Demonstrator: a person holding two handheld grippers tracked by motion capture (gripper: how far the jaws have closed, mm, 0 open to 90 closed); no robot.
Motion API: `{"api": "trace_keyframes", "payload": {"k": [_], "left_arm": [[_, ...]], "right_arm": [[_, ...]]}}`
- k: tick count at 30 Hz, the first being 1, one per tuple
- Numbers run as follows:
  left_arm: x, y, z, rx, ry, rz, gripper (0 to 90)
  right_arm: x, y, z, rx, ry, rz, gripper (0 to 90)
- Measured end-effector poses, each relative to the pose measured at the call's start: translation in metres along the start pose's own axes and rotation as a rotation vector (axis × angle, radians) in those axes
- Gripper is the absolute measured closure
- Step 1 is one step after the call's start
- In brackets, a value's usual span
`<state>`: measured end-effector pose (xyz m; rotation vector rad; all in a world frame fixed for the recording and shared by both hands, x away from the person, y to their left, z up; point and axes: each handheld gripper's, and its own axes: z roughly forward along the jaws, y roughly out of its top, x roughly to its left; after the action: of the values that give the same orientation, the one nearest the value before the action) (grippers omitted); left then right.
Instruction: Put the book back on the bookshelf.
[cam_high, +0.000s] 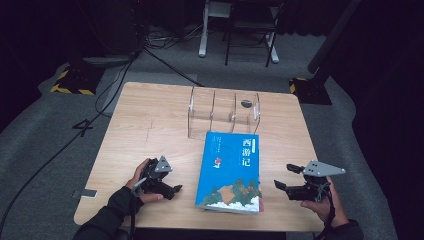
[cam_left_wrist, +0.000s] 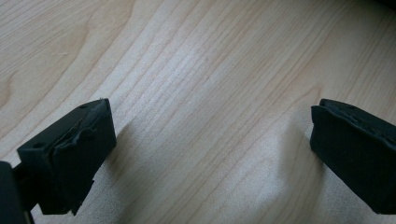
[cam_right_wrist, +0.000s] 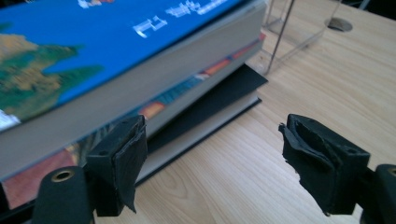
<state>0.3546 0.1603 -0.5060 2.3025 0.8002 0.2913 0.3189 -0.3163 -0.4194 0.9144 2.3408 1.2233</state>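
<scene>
The stack of books (cam_high: 230, 172) is lying just before the clear divider rack (cam_high: 223, 112), ready for filing. You're holding your right gripper (cam_high: 286, 176) beside it, jaws apart, empty; your left gripper (cam_high: 167, 187) is resting opposite, jaws apart.

One camera sits high above the person's side of the table (cam_high: 150, 115) and looks forward and down, far enough back to take in the whole tabletop and the floor beyond. A second rides on the left gripper (cam_left_wrist: 210, 154), tilted steeply down and very close to the bare wood. A third rides on the right gripper (cam_right_wrist: 210, 158), held low and nearly level, looking along the table at the stack of books (cam_right_wrist: 140, 70) from just beside it. That stack of books (cam_high: 231, 172) and the clear rack (cam_high: 223, 112) also show from above.
</scene>
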Motion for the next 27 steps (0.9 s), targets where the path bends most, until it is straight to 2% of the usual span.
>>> {"api": "trace_keyframes", "payload": {"k": [10, 13, 16, 17, 22, 25, 27], "left_arm": [[-0.001, 0.004, 0.003, 0.001, -0.013, 0.013, 0.5], [-0.001, 0.005, 0.005, 0.001, -0.018, 0.015, 0.5], [-0.001, 0.006, 0.006, -0.001, -0.024, 0.021, 0.5], [-0.001, 0.007, 0.006, -0.001, -0.025, 0.023, 0.5], [-0.001, 0.007, 0.006, 0.0, -0.027, 0.028, 0.5], [-0.001, 0.008, 0.007, -0.002, -0.032, 0.032, 0.5], [-0.001, 0.008, 0.007, 0.001, -0.033, 0.035, 0.5]], "right_arm": [[0.018, 0.017, -0.002, -0.011, 0.042, -0.021, 22.7], [0.023, 0.022, 0.0, 0.002, 0.038, -0.033, 23.0], [0.031, 0.028, 0.004, 0.02, 0.035, -0.069, 23.8], [0.033, 0.031, 0.005, 0.012, 0.061, -0.062, 23.8], [0.037, 0.04, 0.011, 0.008, 0.092, -0.061, 23.8], [0.039, 0.042, 0.016, 0.024, 0.098, -0.069, 23.8], [0.041, 0.045, 0.025, 0.049, 0.125, -0.065, 23.8]]}}
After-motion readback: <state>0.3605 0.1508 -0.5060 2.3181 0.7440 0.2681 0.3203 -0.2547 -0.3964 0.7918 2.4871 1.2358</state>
